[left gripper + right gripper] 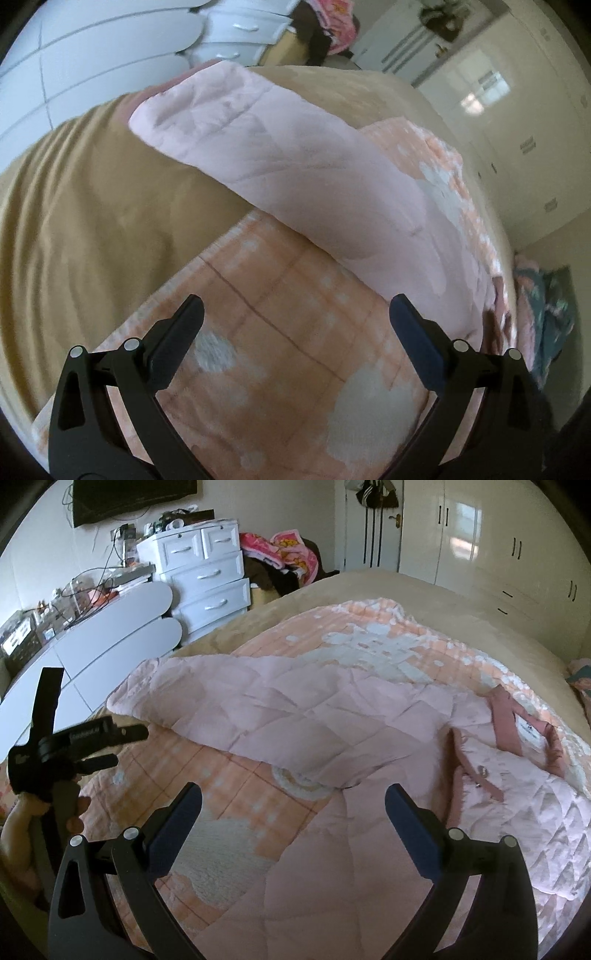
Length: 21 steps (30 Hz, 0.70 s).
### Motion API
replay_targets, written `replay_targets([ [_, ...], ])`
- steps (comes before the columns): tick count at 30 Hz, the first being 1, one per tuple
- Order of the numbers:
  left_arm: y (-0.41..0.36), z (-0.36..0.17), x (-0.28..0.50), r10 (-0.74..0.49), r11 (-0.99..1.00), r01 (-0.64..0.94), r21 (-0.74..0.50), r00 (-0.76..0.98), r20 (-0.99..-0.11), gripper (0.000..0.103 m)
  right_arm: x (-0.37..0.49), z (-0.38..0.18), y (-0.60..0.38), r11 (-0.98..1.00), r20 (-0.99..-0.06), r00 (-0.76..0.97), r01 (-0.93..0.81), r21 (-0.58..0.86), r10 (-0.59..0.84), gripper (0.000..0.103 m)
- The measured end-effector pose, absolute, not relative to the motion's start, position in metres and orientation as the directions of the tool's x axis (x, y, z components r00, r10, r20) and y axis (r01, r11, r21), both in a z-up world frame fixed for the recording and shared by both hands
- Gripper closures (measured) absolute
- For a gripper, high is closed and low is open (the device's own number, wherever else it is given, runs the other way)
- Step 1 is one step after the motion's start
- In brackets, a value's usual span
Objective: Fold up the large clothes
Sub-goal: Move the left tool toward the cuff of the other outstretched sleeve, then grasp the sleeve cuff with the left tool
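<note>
A large pale pink quilted coat lies spread on the bed, with one sleeve stretched out to the left and its dark pink collar at the right. The sleeve also shows in the left wrist view. My right gripper is open and empty, hovering just above the coat's body near the armpit. My left gripper is open and empty above the blanket, short of the sleeve. In the right wrist view the left gripper is seen at the left, held in a hand.
An orange-and-white checked blanket lies under the coat on a tan bedsheet. A white drawer unit and a low white cabinet stand to the left of the bed. White wardrobes line the far wall.
</note>
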<state>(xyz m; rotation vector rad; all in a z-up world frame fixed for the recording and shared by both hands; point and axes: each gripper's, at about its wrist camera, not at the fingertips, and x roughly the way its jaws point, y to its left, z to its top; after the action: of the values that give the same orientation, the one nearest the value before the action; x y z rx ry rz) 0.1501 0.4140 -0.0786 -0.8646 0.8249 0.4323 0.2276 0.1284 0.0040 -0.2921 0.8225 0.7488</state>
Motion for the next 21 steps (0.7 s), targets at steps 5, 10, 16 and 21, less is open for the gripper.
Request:
replay_targets([
  [5,0.432,-0.089,0.149,0.03,0.533,-0.646,-0.546,0.659,-0.751,0.009,0.229,-0.006,0.133,0.699,-0.761,0.422,-0.713,0.057,0.492,0.004],
  [10,0.448,-0.096,0.154,0.044,0.492,-0.658,-0.57,0.673,-0.739,0.009,0.231,-0.015,0.135,0.698,-0.773,0.407,-0.714,0.064,0.487,0.004],
  [16,0.467,-0.101,0.167,0.075,0.459,-0.671,-0.582,0.682,-0.728,0.009,0.236,-0.022,0.131,0.701,-0.775,0.395,-0.708,0.084,0.492,0.004],
  [21,0.483,-0.101,0.177,0.121,0.427,-0.692,-0.582,0.682,-0.722,0.019,0.241,-0.023,0.116,0.722,-0.772,0.399,-0.683,0.11,0.495,0.004],
])
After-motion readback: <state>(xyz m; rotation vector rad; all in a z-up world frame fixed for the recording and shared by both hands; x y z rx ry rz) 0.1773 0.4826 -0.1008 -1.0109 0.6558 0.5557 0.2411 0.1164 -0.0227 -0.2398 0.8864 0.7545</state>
